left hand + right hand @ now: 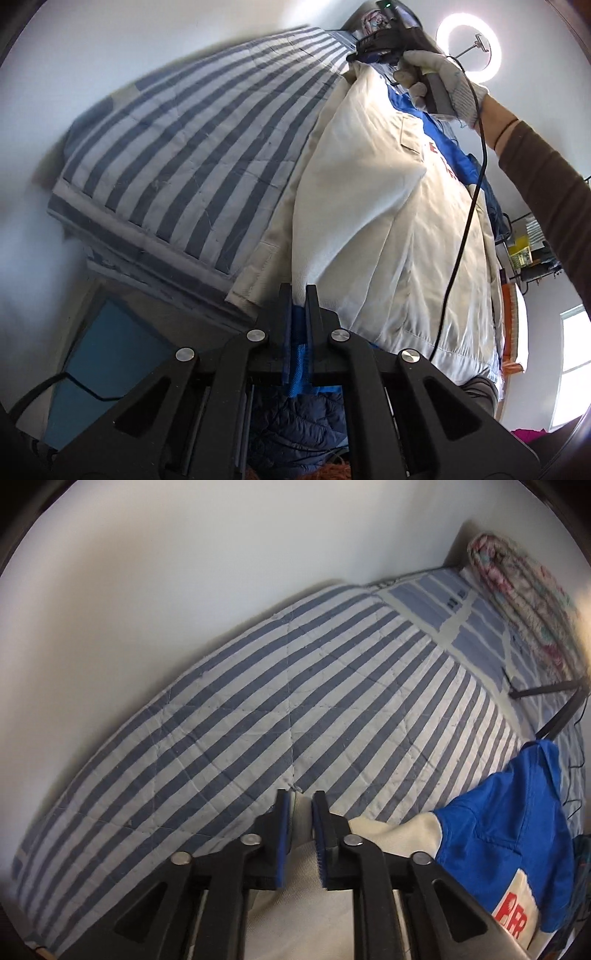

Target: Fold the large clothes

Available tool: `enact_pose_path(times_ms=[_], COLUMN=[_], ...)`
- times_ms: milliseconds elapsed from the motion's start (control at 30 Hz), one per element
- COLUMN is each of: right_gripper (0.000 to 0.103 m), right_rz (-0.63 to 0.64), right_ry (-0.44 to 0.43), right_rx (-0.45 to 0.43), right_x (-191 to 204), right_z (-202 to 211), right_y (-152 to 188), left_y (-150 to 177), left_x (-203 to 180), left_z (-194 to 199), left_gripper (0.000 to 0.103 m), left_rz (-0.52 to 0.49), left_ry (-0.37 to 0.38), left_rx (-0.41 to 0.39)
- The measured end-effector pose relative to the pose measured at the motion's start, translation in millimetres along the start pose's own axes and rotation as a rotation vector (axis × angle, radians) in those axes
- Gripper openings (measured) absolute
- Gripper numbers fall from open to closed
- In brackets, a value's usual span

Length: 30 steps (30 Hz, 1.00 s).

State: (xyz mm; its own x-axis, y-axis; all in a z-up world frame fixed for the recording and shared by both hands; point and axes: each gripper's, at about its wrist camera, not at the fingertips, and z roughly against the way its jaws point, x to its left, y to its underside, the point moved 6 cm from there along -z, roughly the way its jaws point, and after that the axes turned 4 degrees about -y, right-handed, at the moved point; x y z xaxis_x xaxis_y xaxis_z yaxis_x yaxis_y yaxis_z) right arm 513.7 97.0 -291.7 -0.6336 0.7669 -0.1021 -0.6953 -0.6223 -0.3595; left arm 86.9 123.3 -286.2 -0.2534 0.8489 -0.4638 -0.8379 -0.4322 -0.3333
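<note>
A cream jacket with blue shoulder panels and red letters hangs stretched over a bed with a blue and white striped cover. At the bottom of the left wrist view my left gripper is shut on a blue fold of the jacket's lower edge. The right gripper pinches the jacket's far top end, held by a gloved hand. In the right wrist view my right gripper is shut on a cream fold. The blue panel and red letters lie to its right, above the striped cover.
A rolled floral blanket lies at the bed's far end beside a black metal frame. A white wall runs along the bed. A lit ring light stands behind the hand. A dark quilted garment lies below my left gripper.
</note>
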Motion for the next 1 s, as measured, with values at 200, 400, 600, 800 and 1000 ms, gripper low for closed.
enact_pose_path(times_ms=[200,400,600,800,1000], right_gripper=[0.027,0.027,0.028,0.036,0.043], right_rz=[-0.093,-0.025,-0.026,-0.139,-0.183], right_ry=[-0.081,-0.14,-0.097,-0.208,-0.26], right_rx=[-0.15,-0.039,-0.021,-0.116,-0.169], right_x=[-7.3,27.8,43.0,32.9,42.6], right_z=[59.0,51.0,6.2,65.6,133.5], right_y=[30.9,102.9,112.9,137.1,219.1], left_y=[-2.6,0.0,-2.1,-12.3,-32.2], left_x=[4.1,1.4,-14.0,-16.9,-22.0], left_z=[-5.3,-3.5,11.9,26.3,25.8], left_gripper=[0.003,0.003,0.034,0.039,0.038], left_rz=[0.03,0.055,-0.029,-0.042,-0.046], left_ry=[0.033,0.07,-0.016,-0.011,0.012], left_rx=[0.028,0.048,-0.038,-0.081,-0.028])
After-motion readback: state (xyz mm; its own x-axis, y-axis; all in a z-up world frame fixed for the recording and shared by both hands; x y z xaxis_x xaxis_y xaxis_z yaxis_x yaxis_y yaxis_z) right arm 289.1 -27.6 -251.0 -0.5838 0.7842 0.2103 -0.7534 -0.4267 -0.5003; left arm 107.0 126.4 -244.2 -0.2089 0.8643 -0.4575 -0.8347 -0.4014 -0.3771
